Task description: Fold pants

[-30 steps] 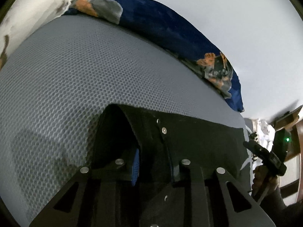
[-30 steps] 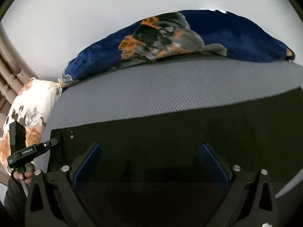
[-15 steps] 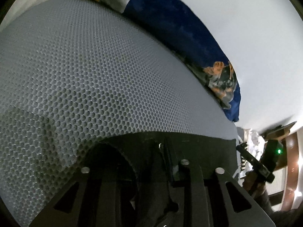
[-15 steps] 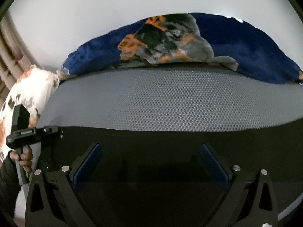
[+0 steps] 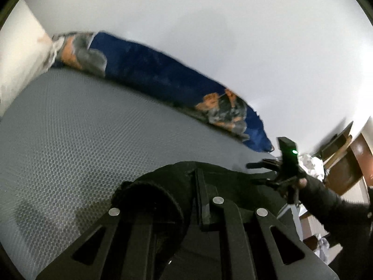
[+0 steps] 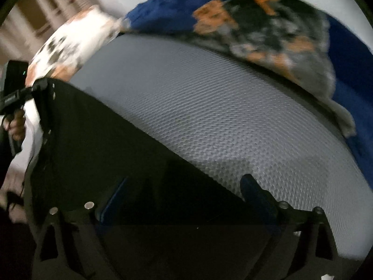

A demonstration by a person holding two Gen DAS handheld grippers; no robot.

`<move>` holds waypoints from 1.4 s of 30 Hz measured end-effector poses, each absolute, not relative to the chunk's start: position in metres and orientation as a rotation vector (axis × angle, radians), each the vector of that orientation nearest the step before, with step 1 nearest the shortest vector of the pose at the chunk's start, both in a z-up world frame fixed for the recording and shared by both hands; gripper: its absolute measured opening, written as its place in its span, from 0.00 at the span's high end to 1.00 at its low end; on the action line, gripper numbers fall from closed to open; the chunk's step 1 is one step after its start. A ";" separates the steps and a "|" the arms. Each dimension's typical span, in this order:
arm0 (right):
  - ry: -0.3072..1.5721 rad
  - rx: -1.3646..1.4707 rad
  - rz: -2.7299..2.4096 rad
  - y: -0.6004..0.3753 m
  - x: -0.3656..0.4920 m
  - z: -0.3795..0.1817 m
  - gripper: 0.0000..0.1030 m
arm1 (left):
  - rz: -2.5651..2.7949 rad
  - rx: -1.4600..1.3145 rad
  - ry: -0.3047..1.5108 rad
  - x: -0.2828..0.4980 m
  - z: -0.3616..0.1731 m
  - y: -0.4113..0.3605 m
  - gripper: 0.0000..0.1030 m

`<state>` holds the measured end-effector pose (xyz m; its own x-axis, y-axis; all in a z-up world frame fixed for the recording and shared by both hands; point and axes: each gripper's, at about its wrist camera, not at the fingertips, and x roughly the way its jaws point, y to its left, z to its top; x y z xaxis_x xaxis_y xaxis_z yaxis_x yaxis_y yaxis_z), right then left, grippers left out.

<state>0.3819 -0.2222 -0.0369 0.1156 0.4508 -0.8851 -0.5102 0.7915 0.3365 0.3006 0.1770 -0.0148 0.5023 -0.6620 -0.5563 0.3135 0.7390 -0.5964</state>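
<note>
Black pants (image 6: 105, 140) lie spread on the grey mesh mattress (image 6: 221, 116). My left gripper (image 5: 186, 200) is shut on the waistband corner of the pants (image 5: 177, 182), and the cloth bunches up over its fingers, lifted off the bed. In the right wrist view that left gripper (image 6: 35, 88) holds the far left corner of the pants. My right gripper (image 6: 181, 193) hovers over the pants' long edge, tilted, and its jaws are wide and closing. Dark cloth lies between the blue pads (image 6: 112, 200), which do not press on it. In the left wrist view the right gripper (image 5: 286, 163) is beyond the pants, held by a hand.
A blue blanket (image 5: 151, 70) with orange and grey patches runs along the mattress's far side against a white wall (image 5: 209, 23). A white floral pillow (image 6: 70, 39) sits at the far left corner. Wooden furniture (image 5: 342, 163) stands off the bed to the right.
My left gripper closed on the waistband and rose with it, so the cloth now hangs bunched. My right gripper rolled and shifted along the pants' edge, and its jaws narrowed a little.
</note>
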 end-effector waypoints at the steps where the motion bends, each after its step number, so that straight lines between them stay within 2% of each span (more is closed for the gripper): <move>1: 1.283 -0.073 0.737 -0.221 0.385 -0.038 0.13 | -0.616 -0.451 0.847 0.296 -0.011 0.178 0.90; 8: 1.357 -0.112 0.923 -0.213 0.405 -0.052 0.31 | -0.596 -0.421 0.817 0.275 0.001 0.172 0.90; 12: 1.394 -0.123 0.990 -0.207 0.406 -0.060 0.46 | -0.572 -0.418 0.827 0.279 0.002 0.164 0.90; 17: 1.394 -0.140 1.005 -0.210 0.401 -0.058 0.57 | -0.559 -0.399 0.831 0.279 0.005 0.162 0.90; 19: 1.400 -0.159 0.991 -0.219 0.399 -0.058 0.67 | -0.557 -0.396 0.832 0.279 0.005 0.161 0.90; 24: 1.359 -0.234 0.899 -0.220 0.388 -0.049 0.84 | -0.543 -0.397 0.834 0.280 0.002 0.159 0.90; 31: 1.209 -0.307 0.660 -0.224 0.351 -0.011 0.89 | -0.548 -0.358 0.837 0.277 0.003 0.158 0.90; 42: 1.075 -0.211 0.440 -0.231 0.256 0.060 0.91 | -0.657 -0.258 0.833 0.227 0.021 0.171 0.90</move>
<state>0.2561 -0.2313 0.0597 0.4004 0.2444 -0.8831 -0.4457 0.8941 0.0453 0.2270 0.1705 0.0214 0.4907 -0.6313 -0.6006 0.4367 0.7746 -0.4575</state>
